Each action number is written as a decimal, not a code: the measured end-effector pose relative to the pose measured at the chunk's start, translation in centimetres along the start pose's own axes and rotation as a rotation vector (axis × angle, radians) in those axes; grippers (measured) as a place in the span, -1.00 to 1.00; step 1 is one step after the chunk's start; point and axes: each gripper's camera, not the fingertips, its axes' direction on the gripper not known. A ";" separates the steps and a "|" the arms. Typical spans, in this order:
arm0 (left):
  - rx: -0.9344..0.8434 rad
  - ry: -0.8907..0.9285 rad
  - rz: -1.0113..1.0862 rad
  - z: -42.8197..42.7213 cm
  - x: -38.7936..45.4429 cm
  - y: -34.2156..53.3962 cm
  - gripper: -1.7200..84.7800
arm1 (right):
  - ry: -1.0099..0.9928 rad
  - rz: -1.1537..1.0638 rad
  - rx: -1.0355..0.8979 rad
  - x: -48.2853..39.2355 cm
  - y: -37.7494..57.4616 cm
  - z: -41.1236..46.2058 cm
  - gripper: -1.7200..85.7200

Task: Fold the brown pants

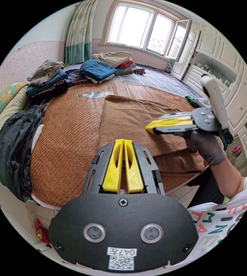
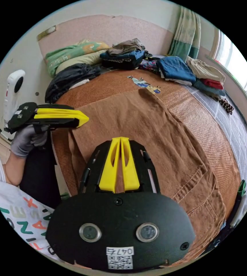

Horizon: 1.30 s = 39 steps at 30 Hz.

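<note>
the bed's brown woven rush mat [image 1: 66,123] is carrying everything, lying under the garment and running back to the window side. the brown corduroy-like pants [image 2: 146,129] are lying flat on that mat near the bed's front edge, seemingly already doubled leg over leg, with the waistband and a pocket seam [image 2: 204,184] hanging toward the corner in the right gripper view. behind them, stacks of folded clothes in blue, tan and red [image 1: 106,66] are sitting along the far side, and a dark crumpled jacket [image 1: 17,143] is slumping beside the green patterned pillow [image 2: 71,53].

the left gripper, a black body with yellow jaws, [image 1: 123,141] is hovering above the near edge of the pants with its jaws pressed together and nothing between them. the right gripper of the same make [image 2: 120,139] is likewise hanging above the cloth, jaws clenched on empty air; a gloved hand [image 1: 205,145] is carrying it.

judging the step in hand: the garment is looking smoothed and ready for a crosswise fold. to do it well, each gripper should be opening first, then pinching one corner of the same end through all layers, lifting both together and level, and laying that end squarely over the other so the edges are meeting. the overhanging waistband is risking a slide off the bed, so that end may be the better one to lift.
</note>
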 end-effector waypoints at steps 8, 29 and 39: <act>0.032 -0.045 -0.025 0.8 0.6 4.1 -0.98 | 0.345 0.722 0.630 12.6 38.8 -26.3 -0.88; 0.067 0.076 -0.389 8.6 -11.0 17.0 -0.98 | 0.426 1.183 0.742 18.8 61.0 -36.2 -0.96; 0.040 0.345 -0.441 15.5 -12.9 22.1 -0.98 | 0.270 0.277 0.593 1.9 16.7 -28.9 -0.96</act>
